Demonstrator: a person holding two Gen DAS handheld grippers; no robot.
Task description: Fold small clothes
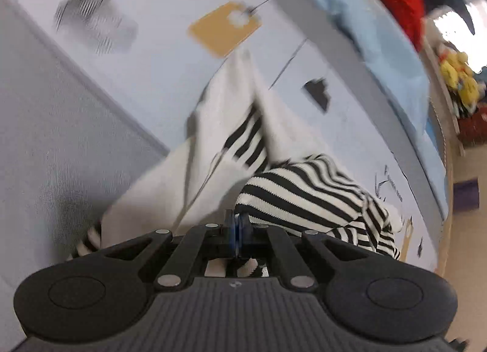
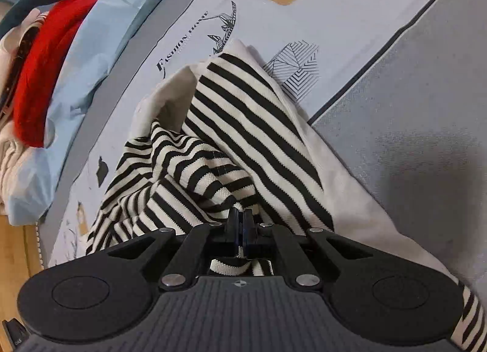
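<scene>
At lower centre of each view, the left gripper (image 1: 237,227) and right gripper (image 2: 242,224) have their fingers clamped on the striped garment (image 2: 243,127). It lies bunched on the printed sheet (image 2: 188,32).

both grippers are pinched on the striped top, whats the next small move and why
Probably draw the two grippers apart and lift a little to spread the striped top out. The left gripper and right gripper are each shut on cloth, yet the garment lies bunched in creases and overlapping folds on the printed sheet. It likely needs to hang or lie flat before any neat fold.
</scene>
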